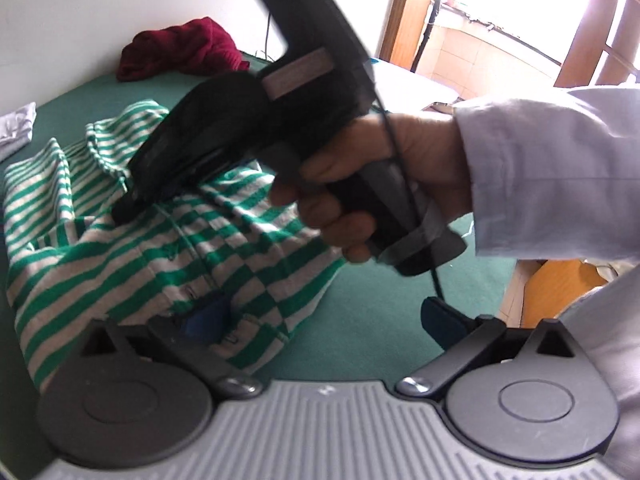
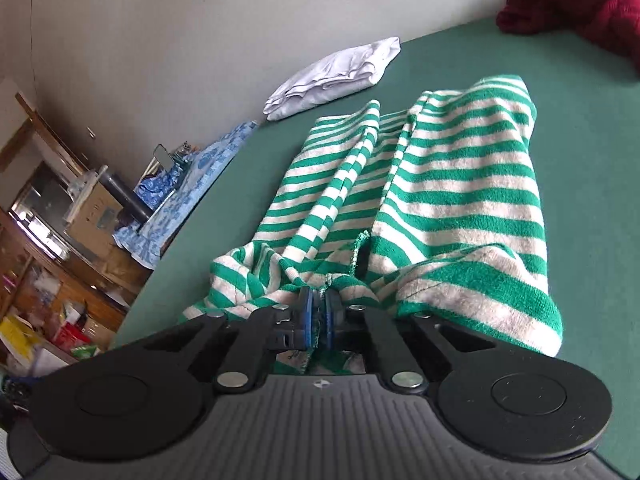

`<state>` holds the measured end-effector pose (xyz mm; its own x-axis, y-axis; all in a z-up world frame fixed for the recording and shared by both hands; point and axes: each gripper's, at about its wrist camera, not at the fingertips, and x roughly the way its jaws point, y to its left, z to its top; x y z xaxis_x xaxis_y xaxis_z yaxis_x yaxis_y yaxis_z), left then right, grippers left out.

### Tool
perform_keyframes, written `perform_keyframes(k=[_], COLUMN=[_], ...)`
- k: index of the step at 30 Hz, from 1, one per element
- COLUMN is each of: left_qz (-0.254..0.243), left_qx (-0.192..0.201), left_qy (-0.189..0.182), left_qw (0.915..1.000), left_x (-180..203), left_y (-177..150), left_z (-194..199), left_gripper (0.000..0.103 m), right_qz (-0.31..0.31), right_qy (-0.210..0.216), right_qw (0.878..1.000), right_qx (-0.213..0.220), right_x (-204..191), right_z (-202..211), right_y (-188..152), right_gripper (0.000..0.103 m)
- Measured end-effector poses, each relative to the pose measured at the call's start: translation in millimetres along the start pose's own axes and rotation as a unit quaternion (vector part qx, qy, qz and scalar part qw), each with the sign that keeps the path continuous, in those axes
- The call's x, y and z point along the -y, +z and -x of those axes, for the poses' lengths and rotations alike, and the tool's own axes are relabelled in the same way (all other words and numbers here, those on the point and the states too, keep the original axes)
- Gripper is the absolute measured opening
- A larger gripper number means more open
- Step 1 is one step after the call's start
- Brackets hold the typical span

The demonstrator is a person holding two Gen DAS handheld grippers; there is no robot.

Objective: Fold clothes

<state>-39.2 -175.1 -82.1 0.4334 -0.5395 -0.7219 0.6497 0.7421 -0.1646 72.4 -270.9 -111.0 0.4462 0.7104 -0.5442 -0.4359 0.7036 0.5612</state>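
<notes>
The striped top [image 2: 420, 200] lies on the green worktop [image 2: 580, 184], long way pointing away from the right claw [image 2: 319, 316], which is clamped on its near edge. Left claw [image 1: 320, 320] is apart, w/ one finger under the cloth.

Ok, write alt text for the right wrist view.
The right gripper is shut on an edge of a green-and-white striped garment that lies rumpled on a green surface. Beyond it lie a folded white cloth and, at the far right, a dark red garment.
</notes>
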Motion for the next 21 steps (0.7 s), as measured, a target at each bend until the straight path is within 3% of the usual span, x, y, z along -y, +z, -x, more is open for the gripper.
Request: perform_keyframes(k=[3, 5, 10, 14, 17, 20, 21], left_qz=[0.036, 0.068, 0.152, 0.199, 0.199, 0.18, 0.174], left_qx=[0.025, 0.034, 0.008, 0.011, 0.004, -0.005, -0.007], left_qy=[0.01, 0.036, 0.092, 0.083, 0.073, 0.076, 0.077], left_qw=[0.999, 0.9965, 0.9842, 0.9764, 0.9772, 0.9806, 0.9818], left_x=[-15.3, -33.1, -79.7, -96.7, -93.9, -86.0, -83.5], left_y=[-5.1, -19.1, -49.7, -58.4, -58.5, -61.0, -62.4], left_z=[31.0, 51.5, 66.5, 56.5, 43.6, 38.2, 38.6], left_gripper=[0.099, 0.101, 0.101, 0.096, 0.086, 0.09, 0.092], right_qz=[-0.036, -0.062, -0.103, -0.097, -0.078, -0.044, -0.062], right_qy=[0.013, -0.021, -0.08, -0.095, -0.077, -0.065, -0.054], right_qw=[0.998, 0.994, 0.987, 0.986, 0.991, 0.995, 0.995], right_qx=[0.051, 0.087, 0.098, 0.1, 0.077, 0.06, 0.061], right_x=[9.7, 22.6, 45.9, 48.5, 41.0, 32.0, 41.4], right_z=[44.3, 78.4, 111.7, 91.5, 61.8, 40.5, 38.1], right_y=[-3.3, -10.0, -29.1, -28.1, -18.7, -15.9, -16.2], right_gripper=[0.018, 0.043, 0.04, 0.039, 0.027, 0.031, 0.032])
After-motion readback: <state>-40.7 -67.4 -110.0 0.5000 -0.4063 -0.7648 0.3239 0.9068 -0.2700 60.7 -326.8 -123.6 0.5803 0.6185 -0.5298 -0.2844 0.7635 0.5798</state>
